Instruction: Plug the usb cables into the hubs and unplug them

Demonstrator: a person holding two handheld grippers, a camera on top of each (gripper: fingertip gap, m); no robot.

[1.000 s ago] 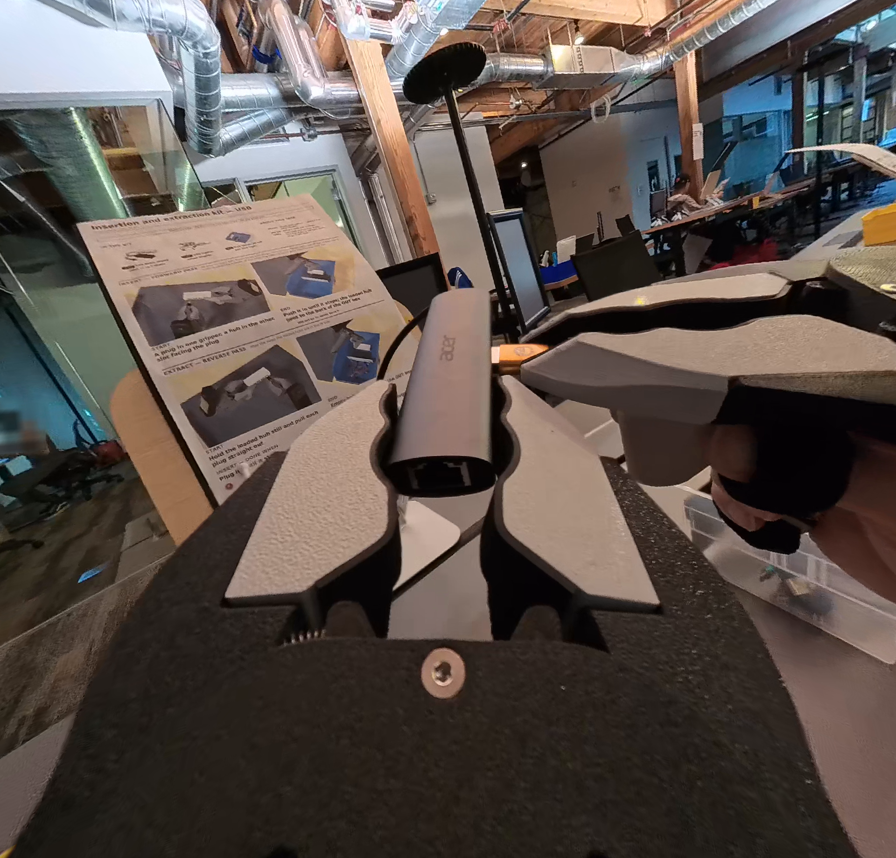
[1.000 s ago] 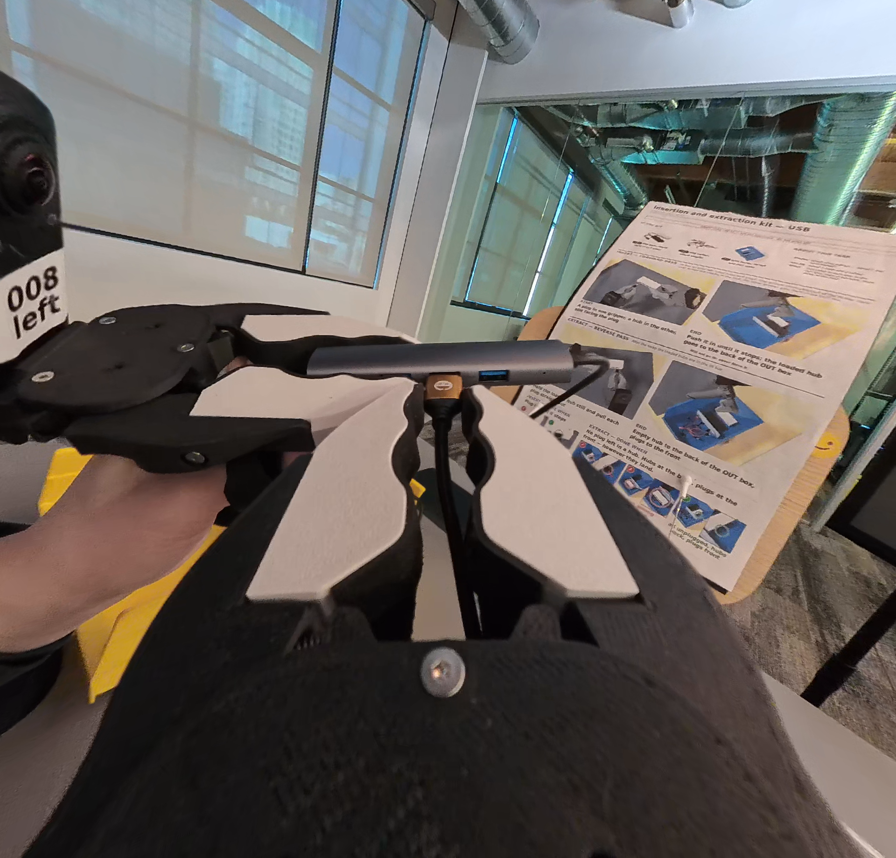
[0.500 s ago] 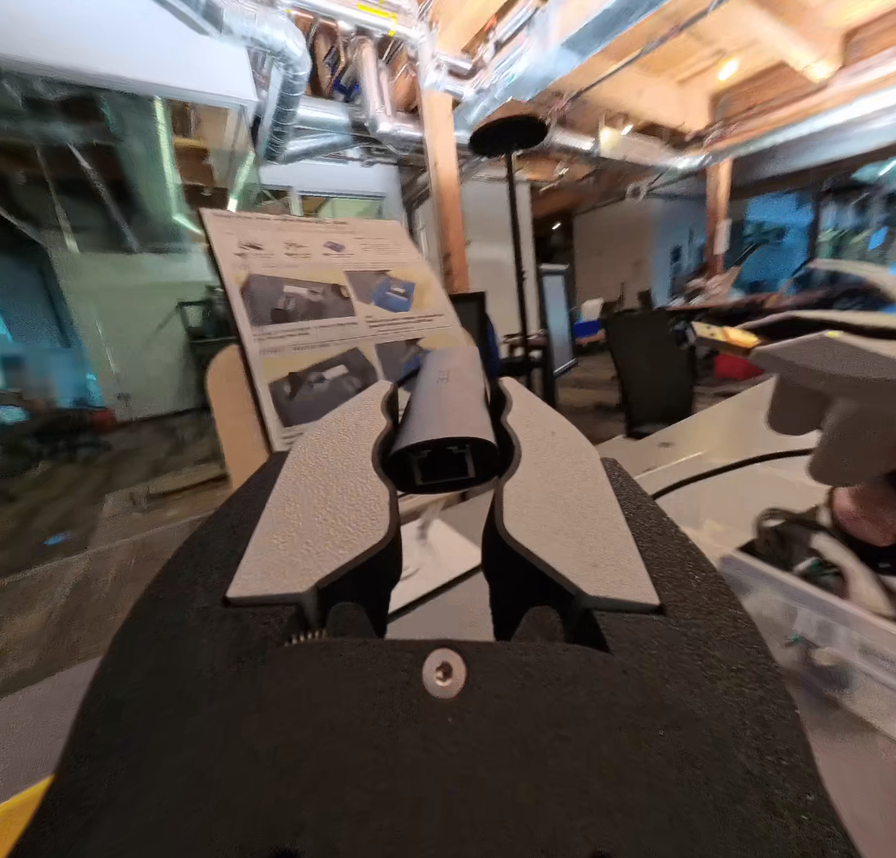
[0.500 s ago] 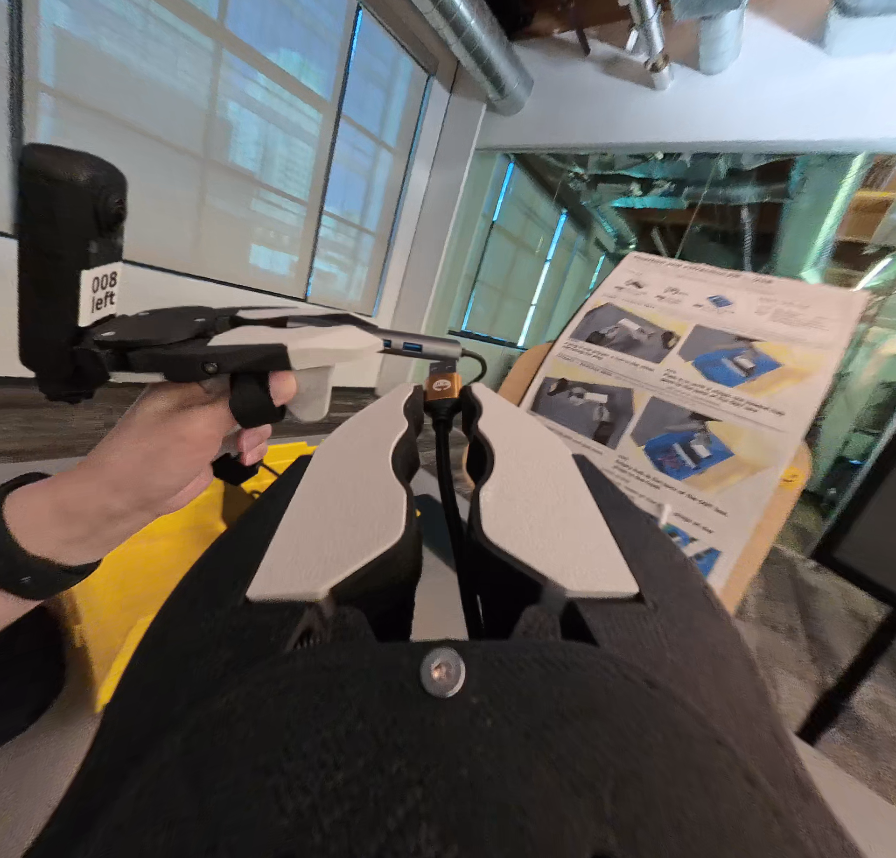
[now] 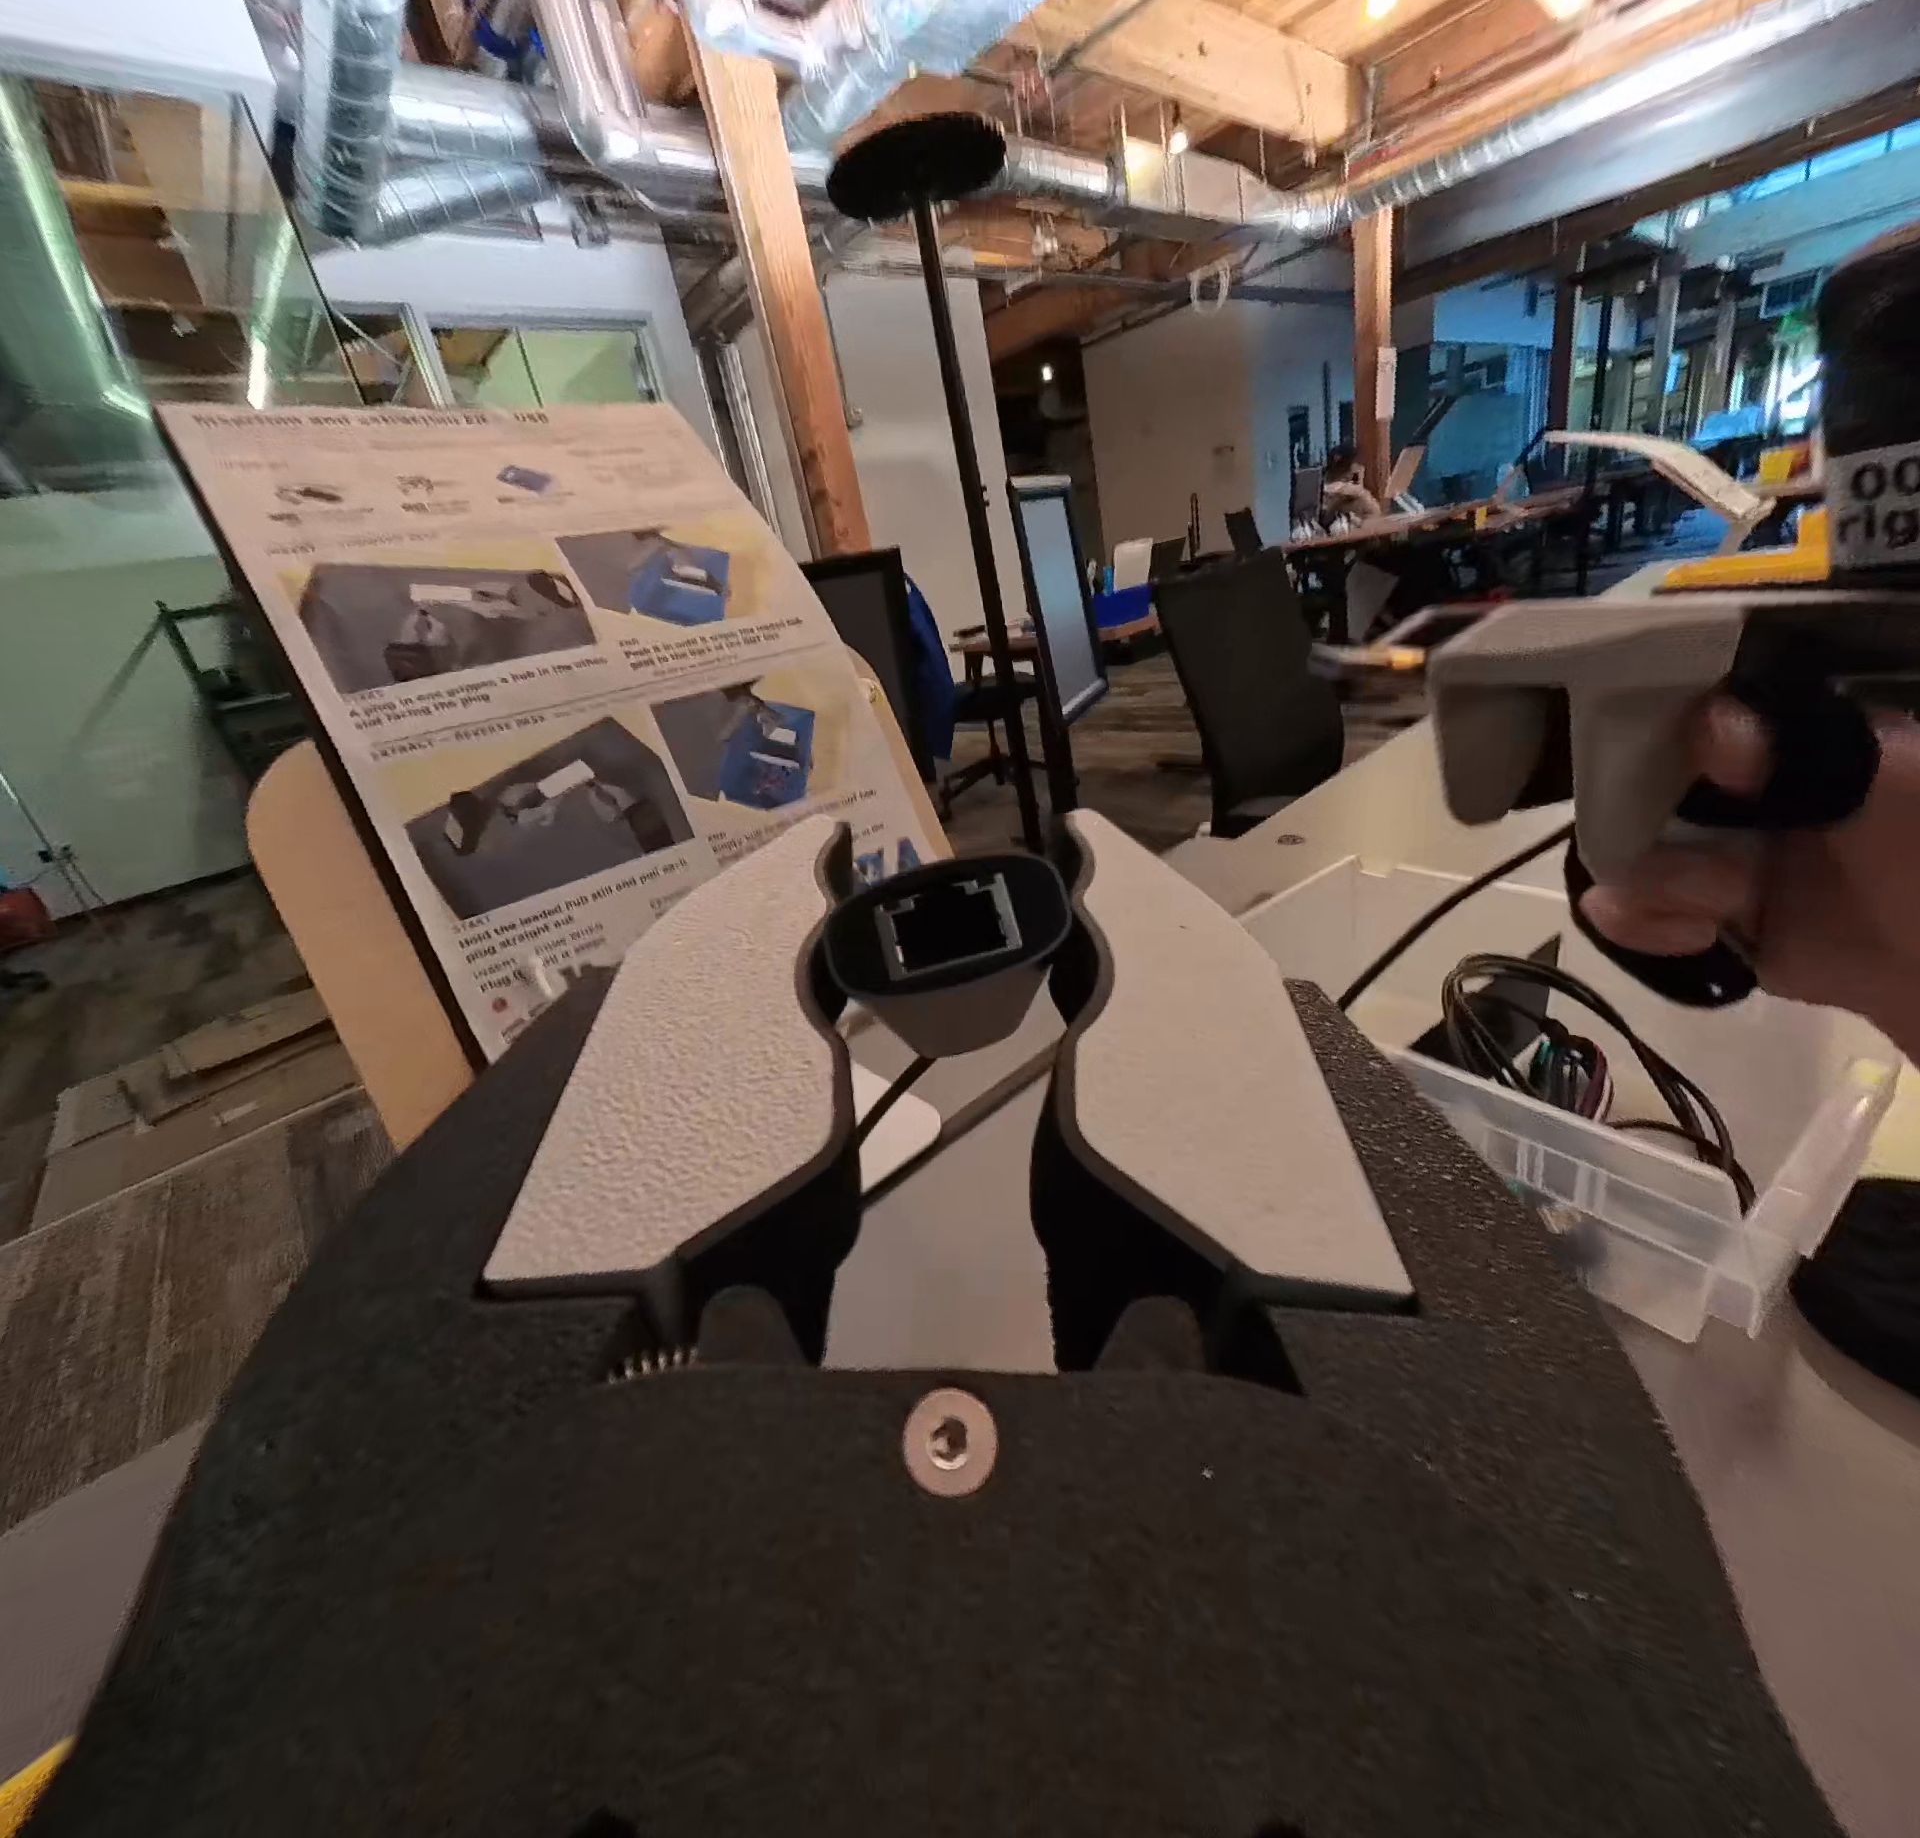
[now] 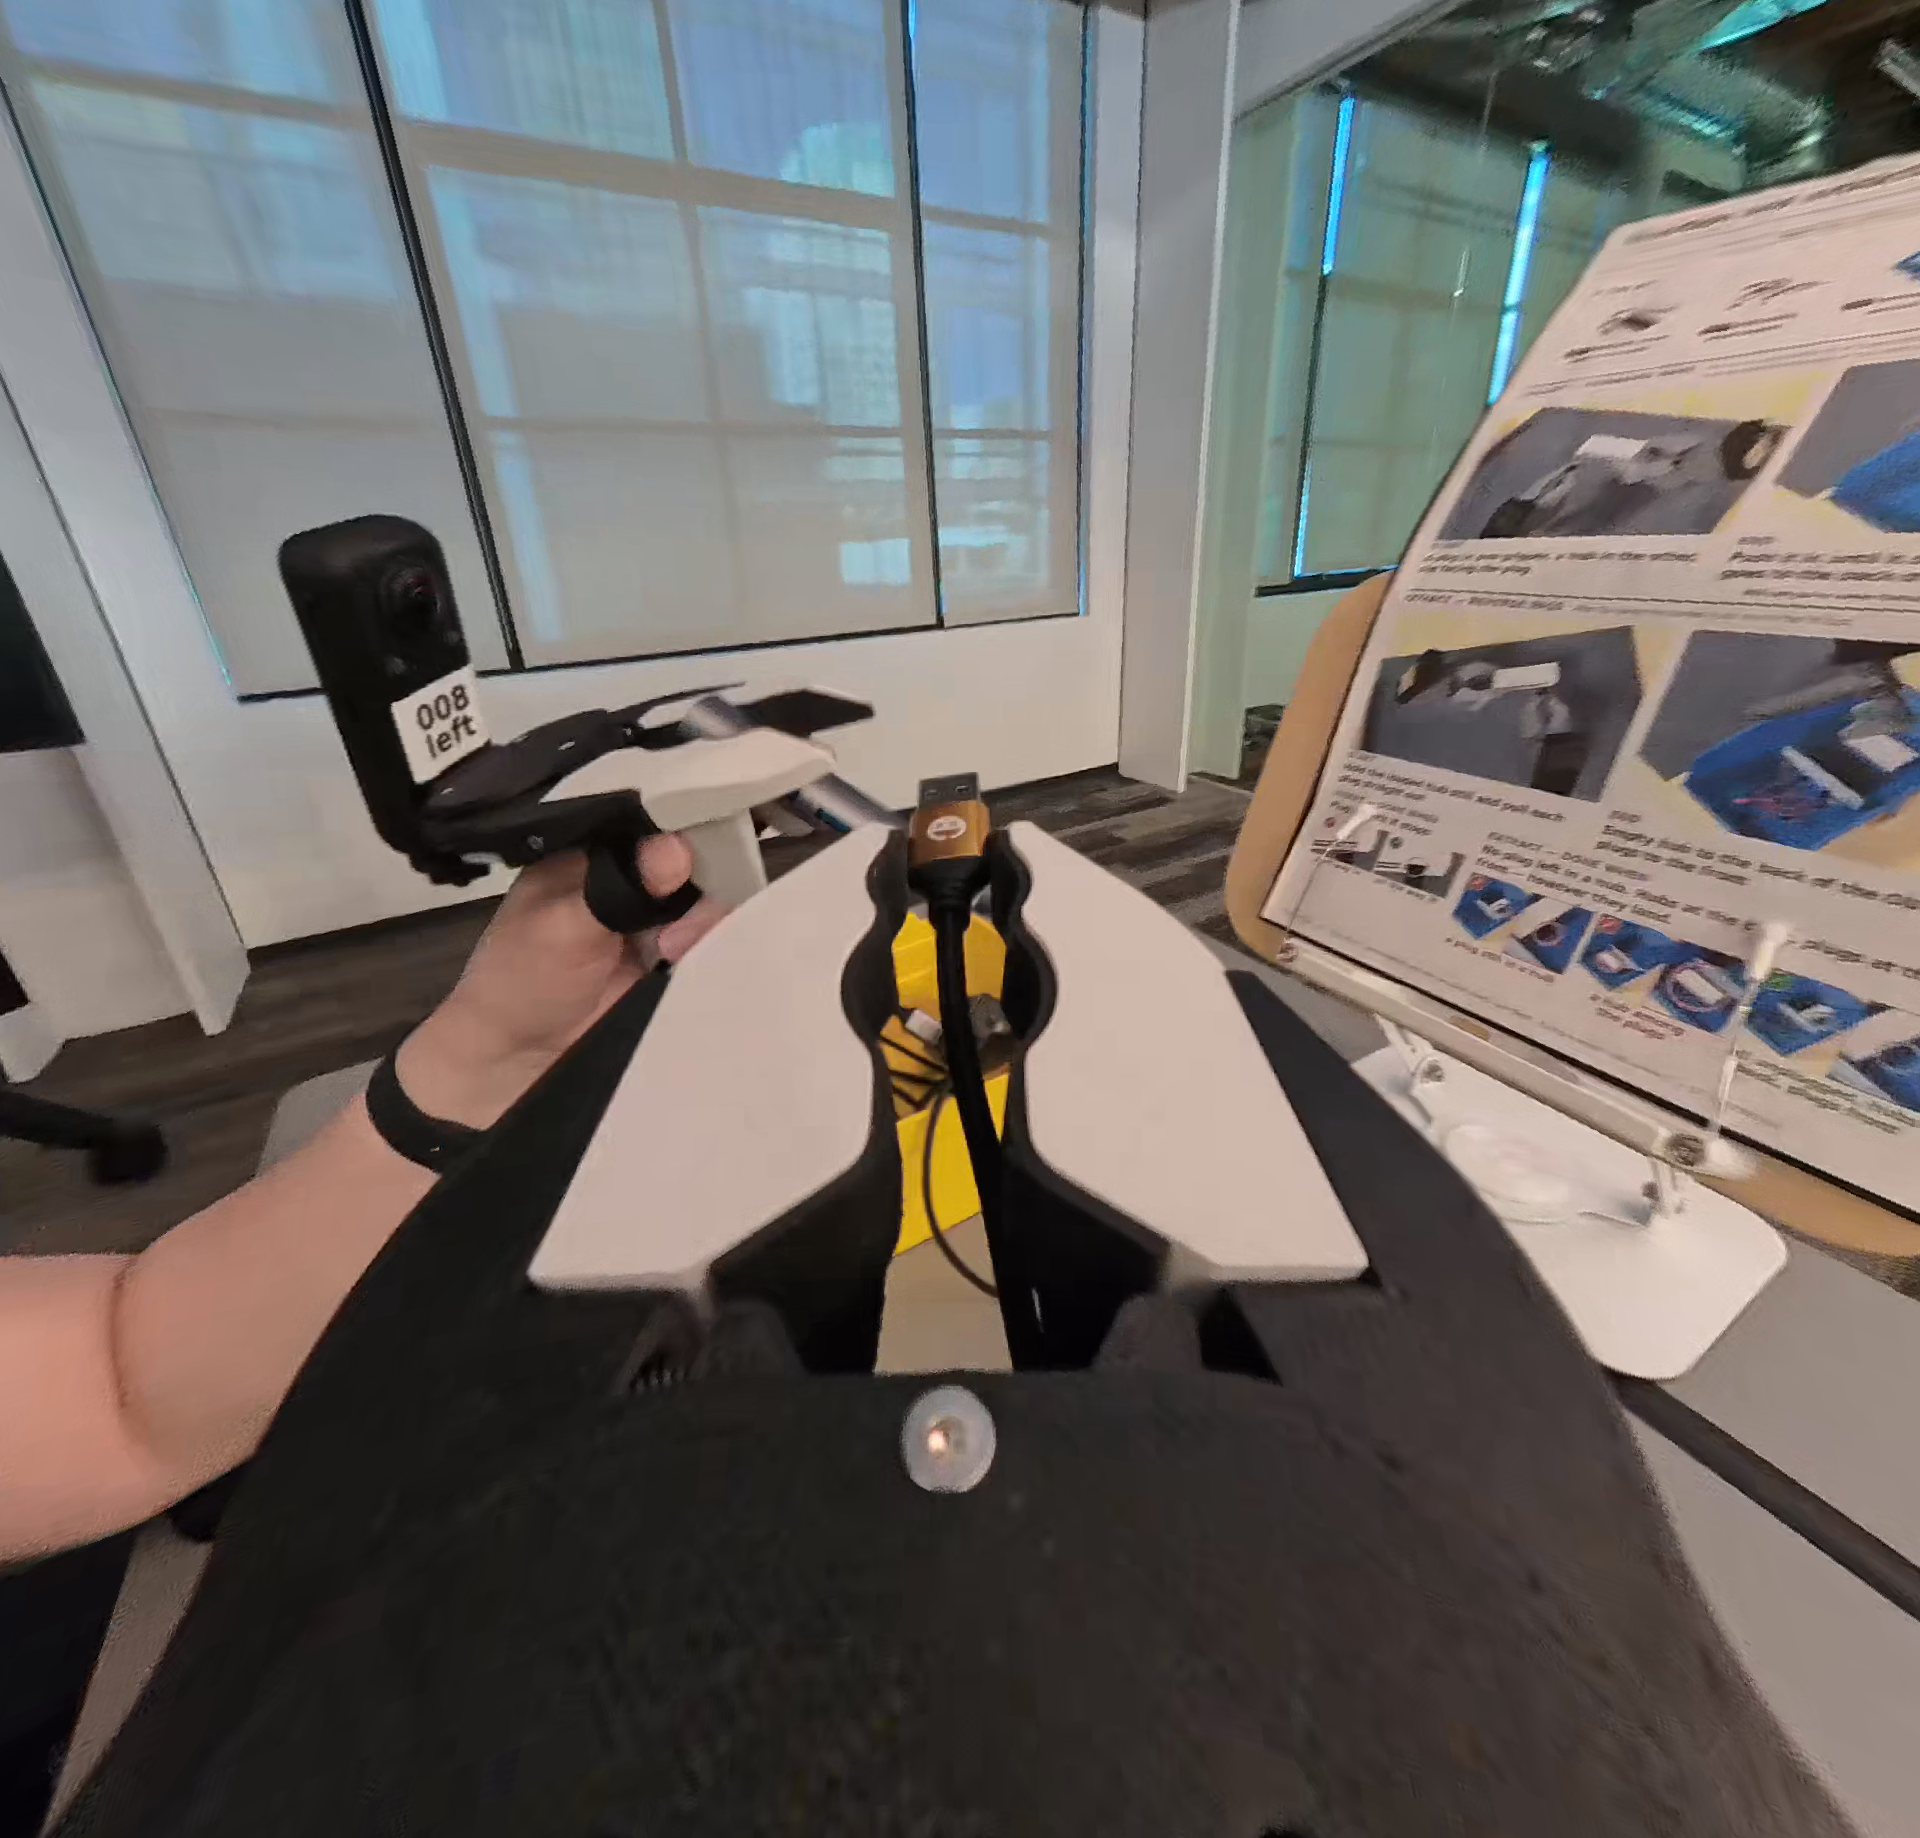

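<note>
Matte grey hub [image 5: 948, 957] pinched by left gripper [image 5: 948, 941]; right gripper [image 6: 943, 858] pinches orange-shelled plug [image 6: 943, 827].

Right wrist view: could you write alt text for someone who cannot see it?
A hand-held claw is shut on an orange USB plug whose metal tip points forward, its black cable trailing back between the fingers. To the left, a person's hand holds a second claw gripping a grey hub, apart from the plug; an instruction poster stands right.

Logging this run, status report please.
Left claw shut on grey hub. Right claw shut on orange USB plug, unplugged, clear of the hub. Nothing between them.
</note>
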